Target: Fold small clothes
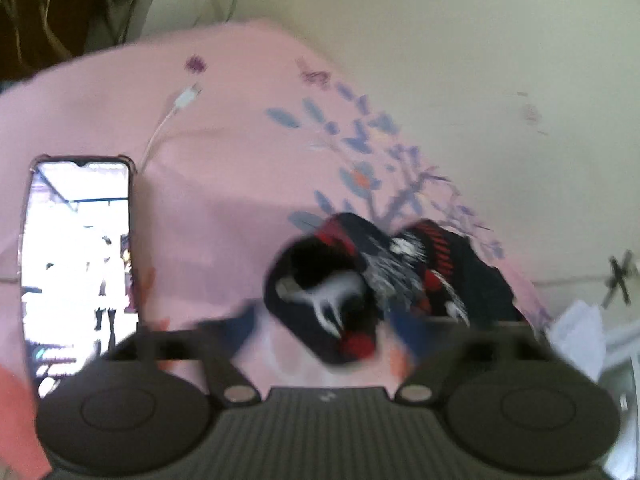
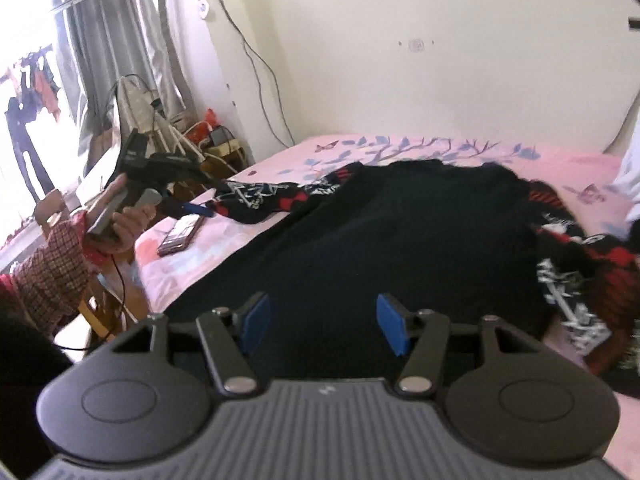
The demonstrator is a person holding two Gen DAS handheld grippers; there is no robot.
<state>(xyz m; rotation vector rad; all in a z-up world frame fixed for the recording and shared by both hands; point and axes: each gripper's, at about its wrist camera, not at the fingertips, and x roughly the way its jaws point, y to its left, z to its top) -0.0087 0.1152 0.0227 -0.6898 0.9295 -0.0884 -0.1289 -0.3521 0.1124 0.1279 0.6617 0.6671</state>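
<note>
Okay, left wrist view, blurry. Phone (image 1: 80,264) is lying screen-up and lit at the left on the pink floral bedsheet (image 1: 220,184), white cable (image 1: 176,108) just beside its top corner. Left gripper (image 1: 322,326) is pointing down at the patterned cuff (image 1: 340,292), black with red and white. The cuff is sitting between the blue pads, but the blur makes it impossible to tell whether they are pinching it or standing off.

Right wrist view: at far left the person's left hand (image 2: 128,220), in a plaid sleeve (image 2: 52,268), is holding that gripper by the bed edge, near the cuff end. Black sweater (image 2: 400,232) is lying spread across the middle of the bed, patterned arms trailing out to both sides. Right gripper (image 2: 326,322) is hovering over the sweater's near edge, jaws standing apart, gripping nothing.
</note>
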